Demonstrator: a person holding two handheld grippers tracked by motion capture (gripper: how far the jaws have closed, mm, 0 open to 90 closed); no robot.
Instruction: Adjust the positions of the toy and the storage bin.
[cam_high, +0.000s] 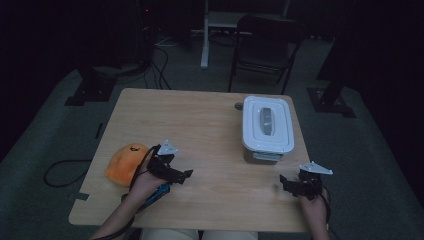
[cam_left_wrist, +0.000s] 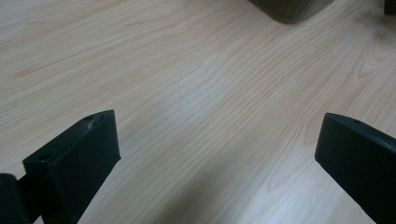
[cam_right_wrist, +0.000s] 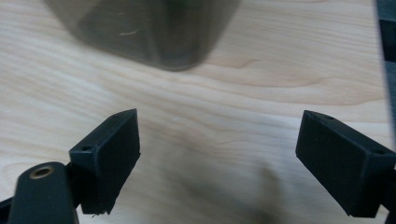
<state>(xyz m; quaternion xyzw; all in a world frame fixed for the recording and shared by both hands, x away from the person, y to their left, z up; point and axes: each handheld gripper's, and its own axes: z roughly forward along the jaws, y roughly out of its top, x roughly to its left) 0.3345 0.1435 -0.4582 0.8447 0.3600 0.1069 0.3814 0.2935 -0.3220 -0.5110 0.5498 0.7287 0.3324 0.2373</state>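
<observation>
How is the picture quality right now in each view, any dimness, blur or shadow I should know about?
High view: dim and underexposed, the room behind nearly black, yet the white-lidded rectangular container and orange soft toy read clearly. Left gripper view: bright, sharp wood grain on the light wooden table. Right gripper view: the container's dark translucent wall is blurred up close, and a soft shadow lies between the jaws.

dim lab/recording space: black stands (cam_high: 95, 85) on grey carpet, loose floor cables (cam_high: 157, 67), folding chair (cam_high: 265, 47) far behind the wooden table (cam_high: 210, 130).
</observation>
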